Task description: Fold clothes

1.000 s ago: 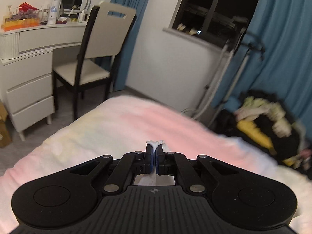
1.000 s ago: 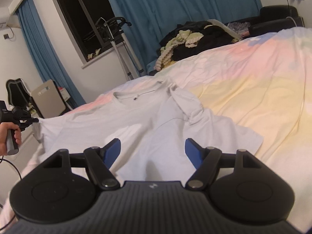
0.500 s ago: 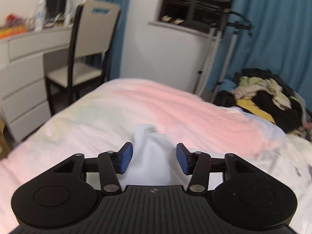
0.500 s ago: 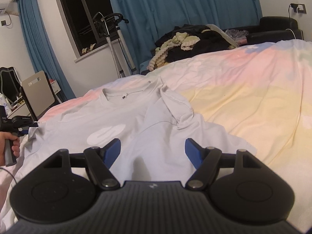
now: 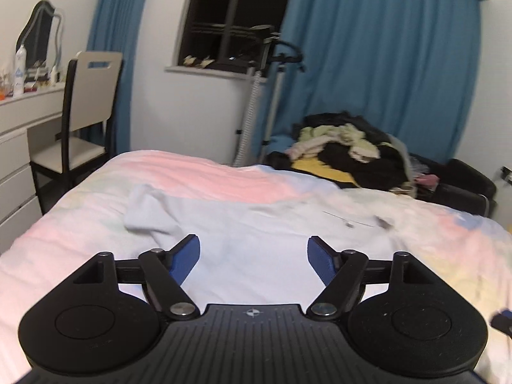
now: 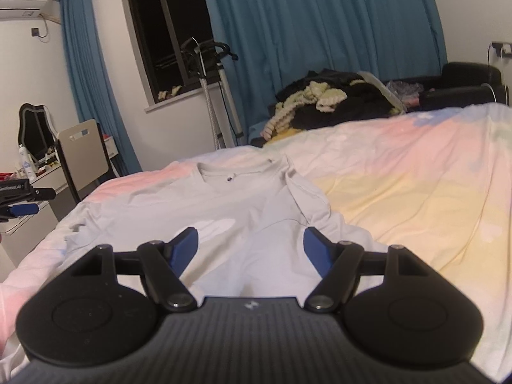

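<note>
A white T-shirt lies spread on the pastel bed cover, collar toward the far edge and its right sleeve folded in over the body. In the left wrist view the same T-shirt shows with its left sleeve lying loose on the cover. My left gripper hovers over the shirt, its jaws opening with only flat cloth below them. My right gripper hangs open above the shirt's lower part, holding nothing. The left gripper also appears at the left edge of the right wrist view.
A heap of clothes lies beyond the bed's far side by the blue curtains. A chair and white dresser stand left of the bed. A garment steamer stand rises below the window.
My left gripper let go of the sleeve it was pinching, opened wide, and swung right across the bed. The sleeve now lies on the cover. My right gripper rose slightly and stayed open.
</note>
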The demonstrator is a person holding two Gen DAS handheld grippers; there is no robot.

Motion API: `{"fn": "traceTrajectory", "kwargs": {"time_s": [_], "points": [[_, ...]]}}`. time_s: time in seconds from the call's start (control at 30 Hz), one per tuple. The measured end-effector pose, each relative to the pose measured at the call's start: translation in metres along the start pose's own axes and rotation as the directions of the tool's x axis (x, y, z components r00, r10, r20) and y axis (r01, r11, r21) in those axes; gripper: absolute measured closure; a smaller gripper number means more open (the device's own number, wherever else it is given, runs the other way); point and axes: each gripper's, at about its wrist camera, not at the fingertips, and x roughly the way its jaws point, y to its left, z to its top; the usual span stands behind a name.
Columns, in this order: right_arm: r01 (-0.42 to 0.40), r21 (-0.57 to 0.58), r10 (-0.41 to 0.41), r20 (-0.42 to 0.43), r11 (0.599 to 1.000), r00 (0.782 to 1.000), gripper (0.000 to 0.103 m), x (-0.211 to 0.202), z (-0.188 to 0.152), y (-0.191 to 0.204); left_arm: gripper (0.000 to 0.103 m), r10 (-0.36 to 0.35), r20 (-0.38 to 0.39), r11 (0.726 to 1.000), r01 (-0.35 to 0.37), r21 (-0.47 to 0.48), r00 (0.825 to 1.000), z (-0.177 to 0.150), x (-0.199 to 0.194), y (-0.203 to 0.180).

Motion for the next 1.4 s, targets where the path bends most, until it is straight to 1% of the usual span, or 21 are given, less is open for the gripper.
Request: {"fn": "traceTrajectory", "kwargs": {"time_s": [0.1,0.13,0.17,0.3,0.37,0.43,0.53,0.6,0.73,0.93,1.0,1.03,1.07,1.13,1.3,1.4], "points": [[-0.008,-0.002,0.008,0.006,1.0,1.0,0.029,-0.025,-0.005,0.001,0.022,-0.033,0.0,0.997,0.033,0.067,0.999,-0.024,-0.021,-0.031],[-0.009,-0.003,0.009,0.008,1.0,1.0,0.029,-0.033,-0.006,0.0,0.021,-0.048,0.003,0.996,0.047,0.081,0.999,-0.032,-0.027,-0.039],[-0.008,-0.007,0.008,0.013,1.0,1.0,0.029,-0.04,-0.006,0.0,0.021,-0.068,0.007,0.995,0.067,0.075,0.998,-0.039,-0.032,-0.044],[0.006,0.028,-0.007,0.03,1.0,1.0,0.029,-0.057,-0.012,-0.002,0.017,-0.133,0.015,0.991,0.133,0.018,0.991,-0.062,-0.047,-0.049],[0.027,0.034,-0.028,0.028,0.999,0.999,0.029,-0.057,-0.017,0.0,0.016,-0.155,0.017,0.987,0.155,0.037,0.988,-0.073,-0.052,-0.049],[0.042,0.043,-0.043,0.022,0.998,0.999,0.029,-0.055,-0.02,0.001,0.014,-0.158,0.014,0.985,0.156,0.067,0.987,-0.079,-0.054,-0.047],[0.04,0.065,-0.041,0.026,0.997,0.999,0.029,-0.051,-0.019,0.004,0.013,-0.146,0.013,0.988,0.146,0.052,0.989,-0.083,-0.053,-0.038],[0.043,0.045,-0.045,0.036,0.998,0.998,0.029,-0.051,-0.02,0.008,0.012,-0.143,0.021,0.989,0.142,0.033,0.99,-0.081,-0.053,-0.034],[0.054,0.014,-0.054,0.032,0.998,0.998,0.029,-0.05,-0.024,0.013,0.011,-0.162,0.016,0.987,0.162,0.023,0.987,-0.081,-0.055,-0.034],[0.059,0.032,-0.06,0.029,0.998,0.998,0.016,-0.049,-0.026,0.011,0.01,-0.17,0.013,0.985,0.169,0.031,0.985,-0.082,-0.053,-0.035],[0.047,0.034,-0.048,0.036,0.998,0.998,0.009,-0.048,-0.026,0.011,0.009,-0.167,0.008,0.985,0.167,0.031,0.986,-0.083,-0.051,-0.035],[0.044,0.036,-0.046,0.041,0.998,0.998,0.004,-0.048,-0.026,0.011,0.008,-0.167,0.004,0.986,0.167,0.032,0.986,-0.083,-0.049,-0.035],[0.046,0.04,-0.048,0.048,0.998,0.998,0.0,-0.048,-0.026,0.011,0.008,-0.166,0.0,0.986,0.166,0.032,0.986,-0.084,-0.048,-0.035],[0.041,0.047,-0.043,0.056,0.998,0.997,0.0,-0.046,-0.024,0.011,0.006,-0.168,-0.006,0.985,0.168,0.035,0.986,-0.084,-0.051,-0.037],[0.02,0.088,-0.026,0.073,0.996,0.997,0.0,-0.038,-0.015,0.004,0.006,-0.173,-0.015,0.984,0.174,0.034,0.985,-0.086,-0.052,-0.037],[0.014,0.103,-0.021,0.071,0.995,0.997,0.0,-0.03,-0.006,-0.003,0.006,-0.162,-0.022,0.986,0.162,0.035,0.987,-0.086,-0.052,-0.036]]}}
